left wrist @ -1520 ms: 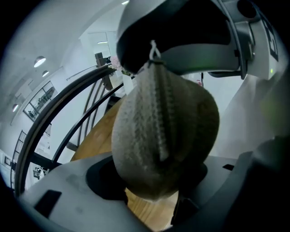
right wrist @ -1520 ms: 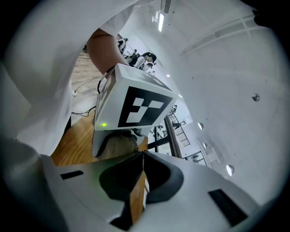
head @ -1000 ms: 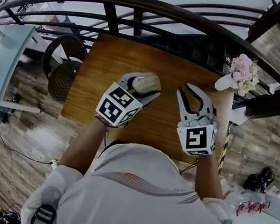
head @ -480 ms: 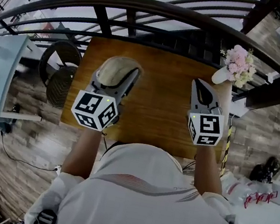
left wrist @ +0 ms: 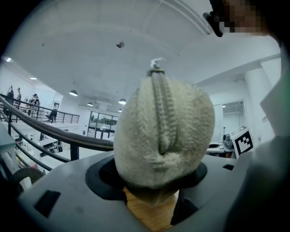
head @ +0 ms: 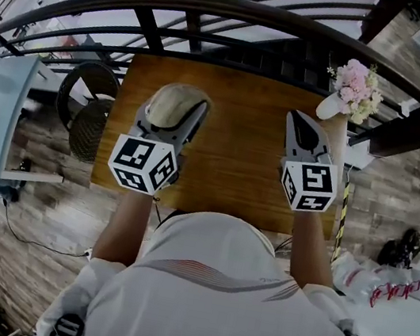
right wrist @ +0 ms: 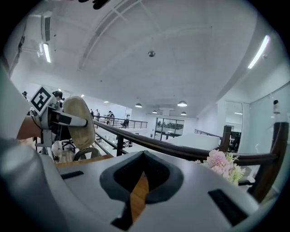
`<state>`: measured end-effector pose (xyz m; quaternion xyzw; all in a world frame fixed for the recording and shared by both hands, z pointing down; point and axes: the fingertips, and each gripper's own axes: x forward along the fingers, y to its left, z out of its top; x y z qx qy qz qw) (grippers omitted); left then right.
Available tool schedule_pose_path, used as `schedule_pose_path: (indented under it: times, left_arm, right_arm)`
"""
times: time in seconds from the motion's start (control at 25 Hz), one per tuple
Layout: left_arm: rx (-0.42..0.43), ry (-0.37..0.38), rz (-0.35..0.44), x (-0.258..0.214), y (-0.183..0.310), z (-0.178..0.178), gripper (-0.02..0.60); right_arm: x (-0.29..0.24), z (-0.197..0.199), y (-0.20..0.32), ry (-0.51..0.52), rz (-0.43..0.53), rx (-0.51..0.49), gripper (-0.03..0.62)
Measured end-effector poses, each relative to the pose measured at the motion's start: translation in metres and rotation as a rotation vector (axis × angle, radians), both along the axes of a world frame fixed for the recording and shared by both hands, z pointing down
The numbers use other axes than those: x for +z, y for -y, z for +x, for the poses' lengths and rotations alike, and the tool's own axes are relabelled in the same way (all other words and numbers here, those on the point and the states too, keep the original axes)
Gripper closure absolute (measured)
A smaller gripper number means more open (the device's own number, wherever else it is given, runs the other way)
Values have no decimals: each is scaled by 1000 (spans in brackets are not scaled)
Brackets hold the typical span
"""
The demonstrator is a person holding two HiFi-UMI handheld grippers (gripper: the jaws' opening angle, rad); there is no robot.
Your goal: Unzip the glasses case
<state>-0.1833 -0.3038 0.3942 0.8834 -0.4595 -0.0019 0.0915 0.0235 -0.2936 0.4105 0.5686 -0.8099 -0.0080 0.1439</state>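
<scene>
Glasses case (left wrist: 163,136) sits between the wide-spread jaws of the left gripper (head: 173,116), which press on its sides, over the table (head: 235,164). Seen in the right gripper view, its long axis stands nearly upright. Right gripper (head: 298,124) has its jaws closed together on nothing, and in the head view the case lies at 9 o'clock from it, well apart. The zipper (left wrist: 164,108) runs up toward 12 o'clock to the pull (left wrist: 156,67). The pull's tab is too small to make out, and the jaws hide the case bottom.
</scene>
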Motion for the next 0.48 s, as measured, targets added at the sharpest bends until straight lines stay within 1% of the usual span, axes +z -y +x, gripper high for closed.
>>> schedule_pose_path:
  times: [0.12,0.28,0.48]
  left_arm:
    - [2,9,0,1,-2,3,295]
    - [10,38,0,6,-3,6,295]
    - [21,44,-3,7,-3,9,295]
  right_arm:
    - [-2,2,0,9,5,-1,543]
    - [3,3,-1,5,0,2,543]
    - [5,0,-2,3,-5,-5,543]
